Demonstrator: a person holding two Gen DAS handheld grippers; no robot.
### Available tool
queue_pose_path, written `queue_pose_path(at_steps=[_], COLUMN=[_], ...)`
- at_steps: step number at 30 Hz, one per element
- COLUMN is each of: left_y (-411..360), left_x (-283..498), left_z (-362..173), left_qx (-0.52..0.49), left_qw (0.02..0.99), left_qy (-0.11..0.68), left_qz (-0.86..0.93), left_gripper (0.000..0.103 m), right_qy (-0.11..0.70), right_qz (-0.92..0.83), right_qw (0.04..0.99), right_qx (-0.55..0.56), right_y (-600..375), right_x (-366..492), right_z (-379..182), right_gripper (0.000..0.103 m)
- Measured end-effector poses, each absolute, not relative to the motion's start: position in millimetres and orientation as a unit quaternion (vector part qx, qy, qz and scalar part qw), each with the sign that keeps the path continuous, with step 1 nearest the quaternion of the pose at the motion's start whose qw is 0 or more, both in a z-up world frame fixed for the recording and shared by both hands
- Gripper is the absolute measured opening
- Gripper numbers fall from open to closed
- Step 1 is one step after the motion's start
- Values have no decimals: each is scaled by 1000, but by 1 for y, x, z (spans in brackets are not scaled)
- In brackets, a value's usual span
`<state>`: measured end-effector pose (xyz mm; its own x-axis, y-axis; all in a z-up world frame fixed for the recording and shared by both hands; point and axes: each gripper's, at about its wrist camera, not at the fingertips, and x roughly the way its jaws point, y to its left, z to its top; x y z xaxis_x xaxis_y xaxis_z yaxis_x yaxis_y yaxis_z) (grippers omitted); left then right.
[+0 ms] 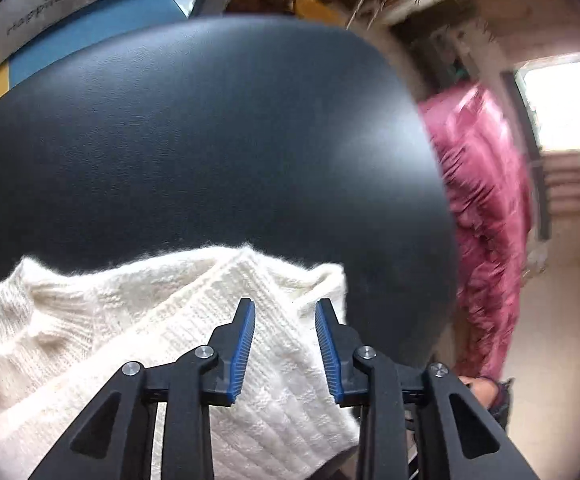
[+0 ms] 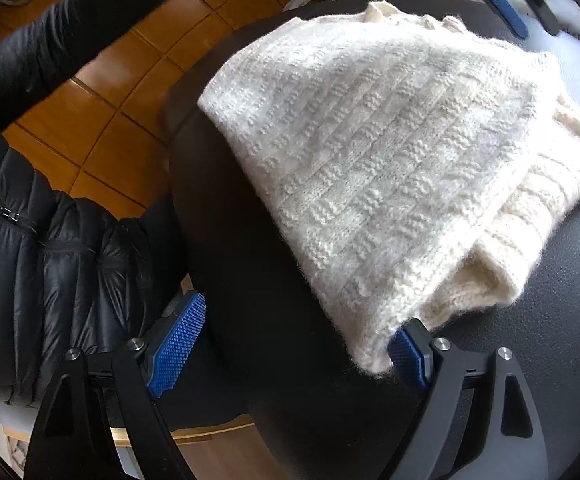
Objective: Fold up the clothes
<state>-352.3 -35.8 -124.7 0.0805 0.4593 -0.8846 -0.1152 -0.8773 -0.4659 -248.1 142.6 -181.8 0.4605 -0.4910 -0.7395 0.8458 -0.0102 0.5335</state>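
Note:
A cream knitted sweater (image 2: pixel 377 152) lies folded on a round black leather-look table (image 2: pixel 274 288). In the left wrist view the sweater (image 1: pixel 138 332) lies at the table's near edge. My left gripper (image 1: pixel 285 344) hovers over its folded corner, jaws open with nothing between them. My right gripper (image 2: pixel 290 344) is wide open at the table's near edge; its right pad (image 2: pixel 407 354) touches the sweater's near corner, its left pad (image 2: pixel 178 344) is apart over the table rim. The left gripper's blue pad shows at the far side in the right wrist view (image 2: pixel 497 4).
A black puffer jacket (image 2: pixel 30 260) is at the left beside the table, over an orange tiled floor (image 2: pixel 102 120). A pink quilted garment (image 1: pixel 485 216) hangs to the right of the table (image 1: pixel 210 140). A blue and white bag (image 1: pixel 90 16) stands behind it.

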Motion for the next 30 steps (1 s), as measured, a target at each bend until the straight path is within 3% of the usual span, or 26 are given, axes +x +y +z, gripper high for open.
queue_pose_path(at_steps=[10, 11, 13, 16, 21, 25, 27, 30], left_y=[-4, -2, -1, -9, -25, -35, -39, -58], left_x=[-359, -356, -346, -328, -284, -281, -283, -300], left_z=[-149, -145, -134, -113, -73, -75, -78, -84], left_qx=[-748, -736, -704, -643, -532, -546, -558, -582], left_qw=[160, 164, 174, 202, 242, 218, 200, 189], left_qy=[-39, -26, -13, -42, -59, -53, -47, -47], left_qz=[643, 656, 689, 738, 809, 808, 804, 790], left_gripper=[30, 28, 14, 1, 1, 1, 15, 21], right_qy=[191, 195, 205, 199, 185, 165, 151, 147], right_qz=[-490, -491, -495, -498, -488, -486, -496, -493], right_qw=[683, 682, 680, 689, 692, 694, 686, 679], right_qx=[507, 506, 501, 488, 498, 505, 511, 523], right_y=[144, 144, 138, 141, 143, 143, 143, 141], right_x=[-246, -246, -240, -238, -241, -247, -254, -259], right_z=[-177, -176, -174, -166, -175, -174, -175, -180], right_gripper=[88, 88, 88, 88, 88, 88, 88, 88])
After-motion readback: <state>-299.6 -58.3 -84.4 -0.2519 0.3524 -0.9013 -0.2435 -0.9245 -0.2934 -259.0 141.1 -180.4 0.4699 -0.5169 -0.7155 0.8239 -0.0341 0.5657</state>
